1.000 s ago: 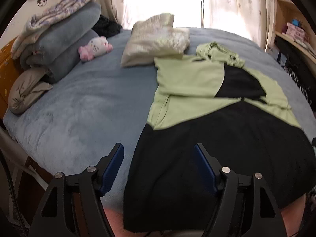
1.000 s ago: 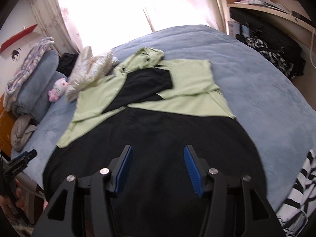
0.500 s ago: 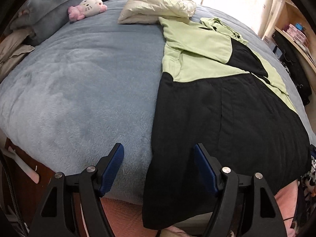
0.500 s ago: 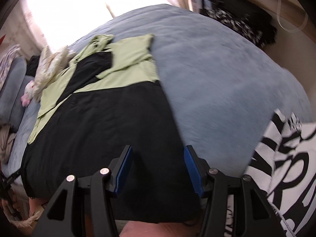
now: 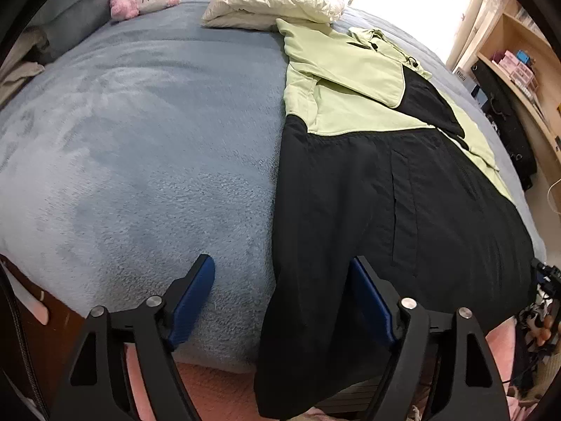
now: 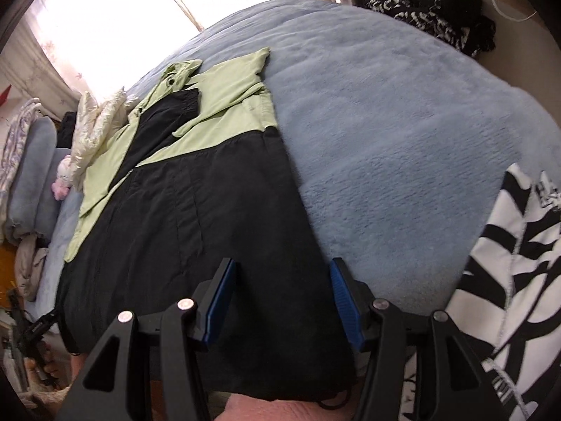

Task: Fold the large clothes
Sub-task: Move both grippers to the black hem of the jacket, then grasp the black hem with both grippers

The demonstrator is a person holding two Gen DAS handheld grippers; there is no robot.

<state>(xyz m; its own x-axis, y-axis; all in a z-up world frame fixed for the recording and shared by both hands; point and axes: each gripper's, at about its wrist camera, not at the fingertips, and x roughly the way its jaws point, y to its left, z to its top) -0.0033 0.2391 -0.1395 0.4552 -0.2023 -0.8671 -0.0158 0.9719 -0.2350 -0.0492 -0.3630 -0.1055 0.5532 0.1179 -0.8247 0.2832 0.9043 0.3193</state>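
Bed with a plush grey-blue blanket [image 5: 147, 147] fills both views, and spread flat along it lies the large black and pale-green jacket [image 5: 378, 189], hem hanging over the near edge. Left gripper [image 5: 280, 291] hangs over the jacket's left hem corner, jaws opening, pads clear of cloth. Right gripper [image 6: 282, 294] stands open over the right hem corner, gripping nothing.

The jacket's [image 5: 368, 210] hem hangs over the bed's [image 5: 140, 140] near edge, its lowest part cut off. The plush toy [image 6: 63, 179] is half hidden behind the cream bundle [image 6: 94, 122]. The striped cloth [image 6: 519, 280] runs past the frame's right edge.
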